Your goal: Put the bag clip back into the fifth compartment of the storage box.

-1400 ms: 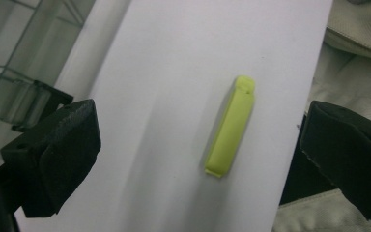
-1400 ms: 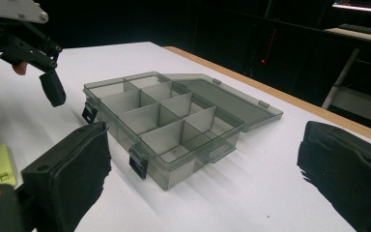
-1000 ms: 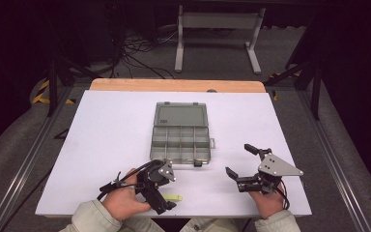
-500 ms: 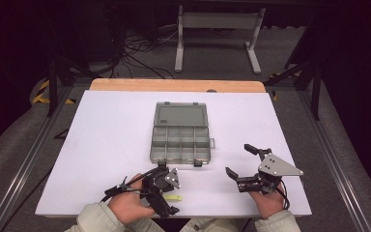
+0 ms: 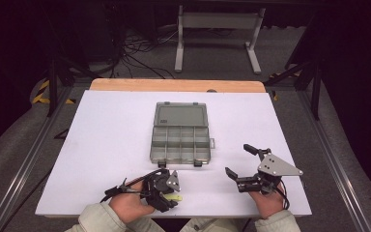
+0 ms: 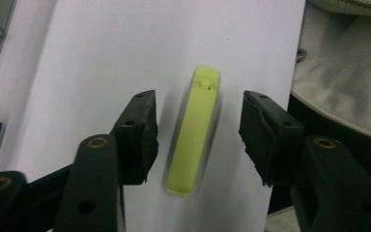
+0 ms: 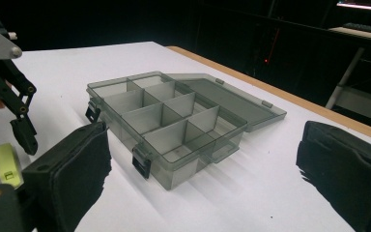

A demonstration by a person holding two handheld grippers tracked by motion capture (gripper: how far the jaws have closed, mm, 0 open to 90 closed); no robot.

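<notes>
The left gripper has just been closing, its 2 jaws half-open astride the yellow-green clip, not yet pressing it. It looks light, stiff, probably slick plastic; best pinched across its long sides.

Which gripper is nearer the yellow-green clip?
Left. The left gripper straddles the clip lying flat on the table; its jaws have just been closing, pads not yet touching it. The right gripper stands off to the clip's right, open and empty, facing the box.
</notes>
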